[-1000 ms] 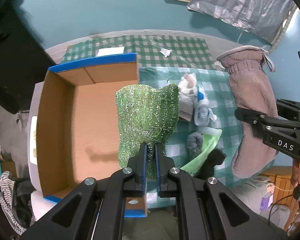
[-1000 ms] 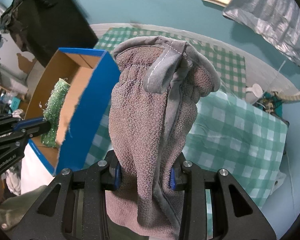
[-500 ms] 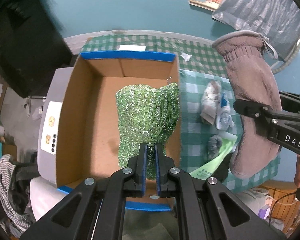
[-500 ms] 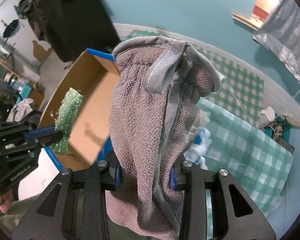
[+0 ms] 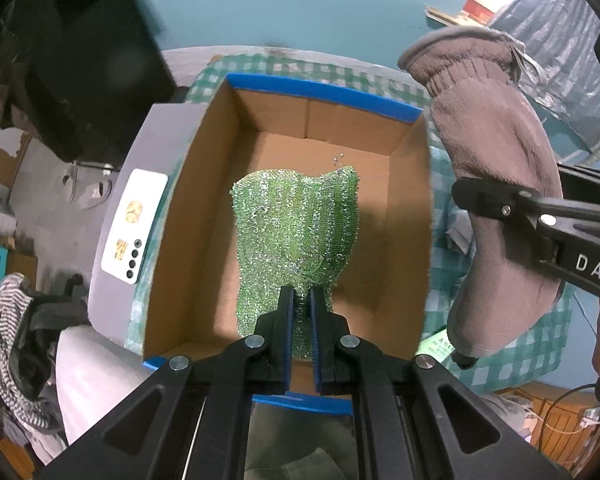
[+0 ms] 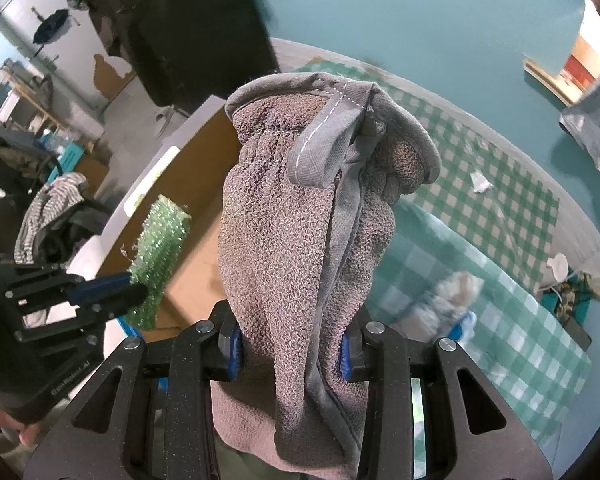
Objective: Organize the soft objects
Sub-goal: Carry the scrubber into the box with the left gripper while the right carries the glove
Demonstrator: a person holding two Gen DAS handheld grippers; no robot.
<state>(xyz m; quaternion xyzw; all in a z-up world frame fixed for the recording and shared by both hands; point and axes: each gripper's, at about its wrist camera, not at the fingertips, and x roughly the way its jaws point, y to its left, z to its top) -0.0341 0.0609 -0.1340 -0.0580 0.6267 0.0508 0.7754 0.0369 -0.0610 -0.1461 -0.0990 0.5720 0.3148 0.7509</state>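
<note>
— While the left gripper [image 5: 299, 332] hangs over the cardboard box [image 5: 204, 216], what does it hold?

— Item one: green sparkly scrubbing cloth [image 5: 298, 236], pinched at its lower edge between the blue-lined fingers, jaws pressed nearly together on it. It stands upright above the box's bare brown floor (not touching it, as far as the left wrist view shows).

— And the right gripper [image 6: 290, 350]?

— Item two: grey-brown fleece mitt [image 6: 300, 248], cuff and hanging loop uppermost, clamped around its middle; the jaws sit wide, filled by the fabric. From the left wrist view the mitt hangs just beside the box's right wall, over the green checked cloth [image 5: 540, 356].

— Anything else listed?

— Blue tape along the box rim; a blurred heap of pale soft items [image 6: 448, 300] on the checked cloth, well right of the mitt.
</note>
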